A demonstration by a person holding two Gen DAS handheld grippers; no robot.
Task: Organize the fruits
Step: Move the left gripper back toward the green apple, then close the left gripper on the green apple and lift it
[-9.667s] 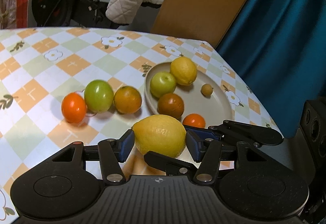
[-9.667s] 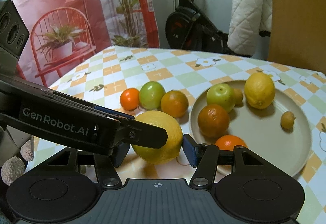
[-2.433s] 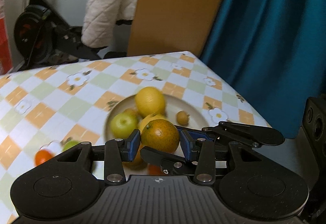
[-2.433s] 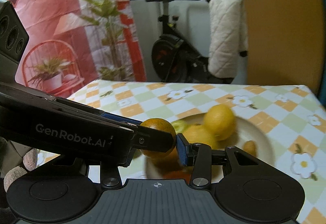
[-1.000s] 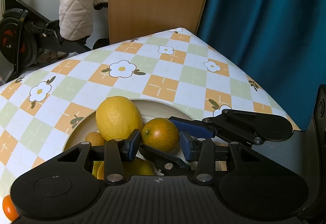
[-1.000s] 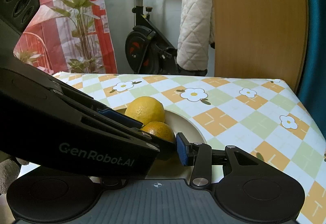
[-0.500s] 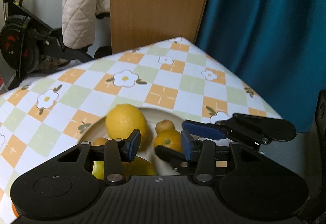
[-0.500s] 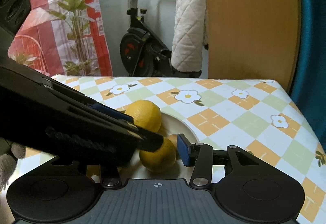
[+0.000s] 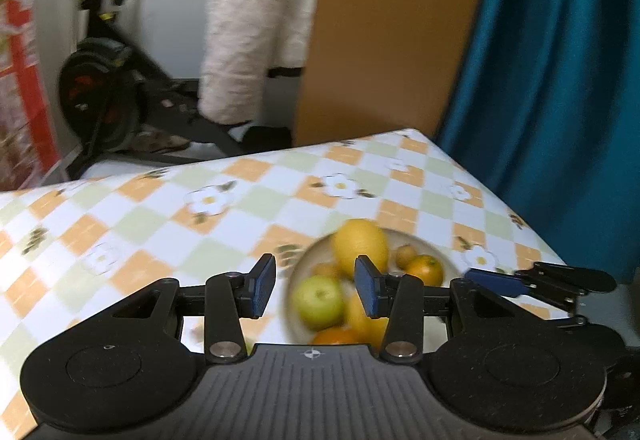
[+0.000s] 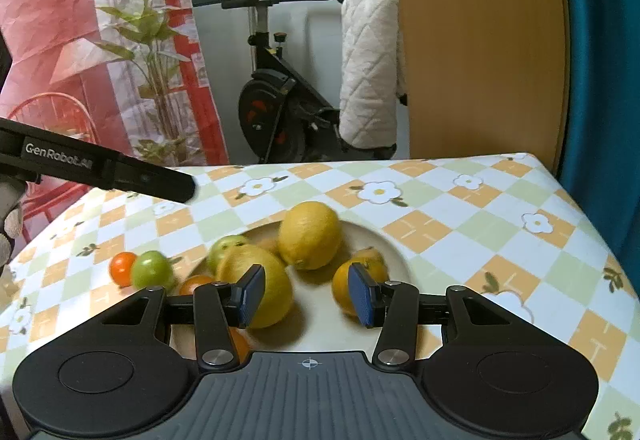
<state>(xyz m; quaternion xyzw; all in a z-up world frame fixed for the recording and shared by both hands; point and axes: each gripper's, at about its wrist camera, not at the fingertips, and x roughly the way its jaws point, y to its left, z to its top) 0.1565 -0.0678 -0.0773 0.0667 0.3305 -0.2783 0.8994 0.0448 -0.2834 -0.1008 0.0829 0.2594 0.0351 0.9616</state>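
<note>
Both your left gripper (image 9: 315, 288) and right gripper (image 10: 306, 294) hold nothing, fingers parted, since most fruit sits on the plate (image 10: 400, 252); two tomatoes (image 10: 138, 268) wait on the bench (image 10: 460, 216).

Both grippers tilt downward above the worktop (image 10: 460, 208). The left gripper (image 9: 315, 290) holds its jaws apart with nothing between them. The right gripper (image 10: 306, 294) also has its jaws apart and empty, nearer the worktop's right edge than the left gripper.

Black plastic left gripper (image 9: 315, 282), blue-padded fingers (image 9: 262, 282), silver screws, ribbed grey base, white GenRobot.AI lettering
</note>
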